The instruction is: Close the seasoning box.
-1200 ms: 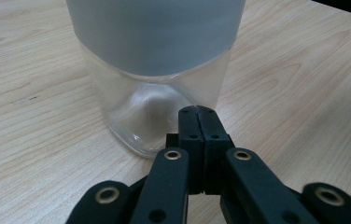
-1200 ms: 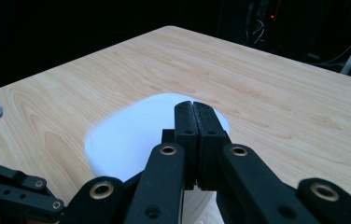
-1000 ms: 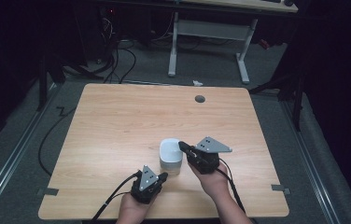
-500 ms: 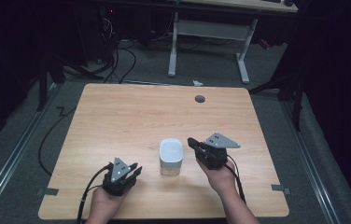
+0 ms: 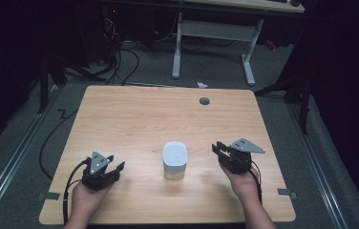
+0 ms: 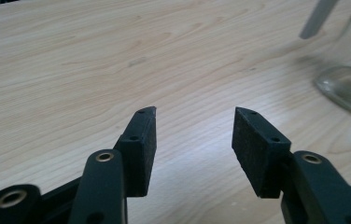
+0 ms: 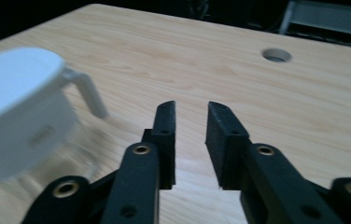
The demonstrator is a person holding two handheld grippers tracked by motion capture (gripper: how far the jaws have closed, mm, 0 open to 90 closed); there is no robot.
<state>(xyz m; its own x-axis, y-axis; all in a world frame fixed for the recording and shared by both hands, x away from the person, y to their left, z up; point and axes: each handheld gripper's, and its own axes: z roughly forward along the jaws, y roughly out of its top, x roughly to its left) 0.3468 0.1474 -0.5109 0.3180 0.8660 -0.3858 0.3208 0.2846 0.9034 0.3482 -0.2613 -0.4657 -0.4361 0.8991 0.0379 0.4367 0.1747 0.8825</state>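
Note:
A clear jug with a white lid and handle [image 5: 175,160] stands upright on the wooden table [image 5: 134,119], near the middle of its front half. The same jug [image 7: 22,112] sits to the left in the right gripper view, and its glass base [image 6: 348,88] shows at the right edge of the left gripper view. My left gripper [image 5: 115,168] rests low at the table's front left, jaws open and empty, pointing toward the jug. My right gripper [image 5: 217,149] hovers just right of the jug, jaws parted a little with nothing between them.
A round cable hole [image 5: 204,101] sits near the table's far edge. Beyond the table stand a white desk frame [image 5: 213,43] and loose cables [image 5: 120,57] on the grey floor. Bare wood lies all around the jug.
Both grippers have pulled away from the jug: the left one moved left toward the front corner, the right one moved right. The jug stands free where they left it.

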